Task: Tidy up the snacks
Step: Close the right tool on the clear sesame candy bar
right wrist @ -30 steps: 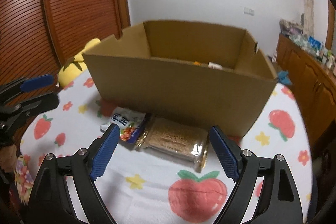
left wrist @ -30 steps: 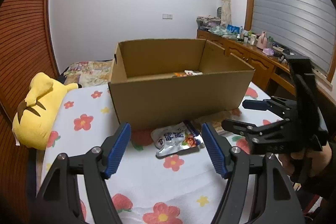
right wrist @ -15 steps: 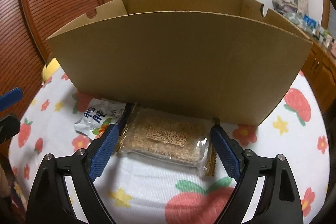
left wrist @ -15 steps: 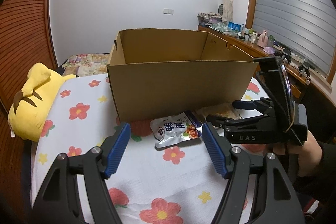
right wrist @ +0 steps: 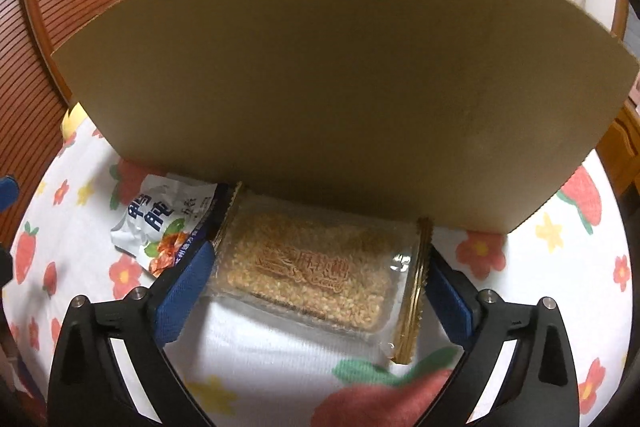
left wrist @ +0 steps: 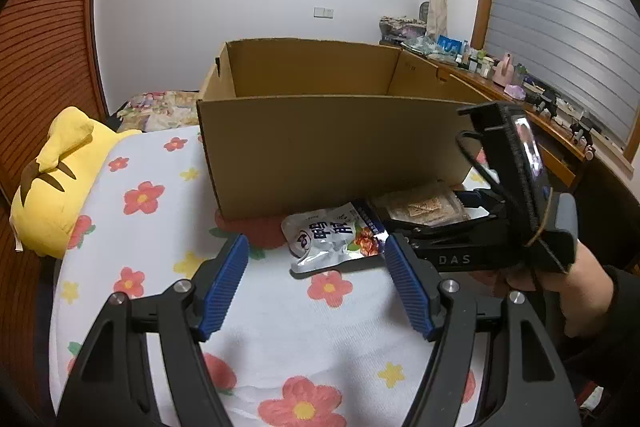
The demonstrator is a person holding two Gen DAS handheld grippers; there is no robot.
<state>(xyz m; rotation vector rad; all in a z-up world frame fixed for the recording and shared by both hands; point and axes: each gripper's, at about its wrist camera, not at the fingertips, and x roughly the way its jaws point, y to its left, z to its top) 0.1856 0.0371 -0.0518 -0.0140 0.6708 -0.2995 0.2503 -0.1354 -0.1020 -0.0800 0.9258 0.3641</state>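
Observation:
An open cardboard box (left wrist: 332, 147) stands on the flowered cloth; it fills the right wrist view (right wrist: 340, 87). In front of it lie a silver snack pouch (left wrist: 332, 235) (right wrist: 160, 227) and a clear pack of sesame crackers (left wrist: 420, 207) (right wrist: 316, 267). My right gripper (right wrist: 316, 287) is open, its blue pads on either side of the cracker pack, not squeezing it. It also shows in the left wrist view (left wrist: 472, 227). My left gripper (left wrist: 316, 287) is open and empty, just short of the silver pouch.
A yellow plush toy (left wrist: 60, 179) lies at the left edge of the cloth-covered surface (left wrist: 160, 267). A wooden sideboard (left wrist: 520, 115) with small items runs along the right wall. A wooden sliding door (left wrist: 40, 47) is on the left.
My right gripper has dropped and moved forward until its pads flank the cracker pack. My left gripper has lowered and come a little closer to the silver pouch.

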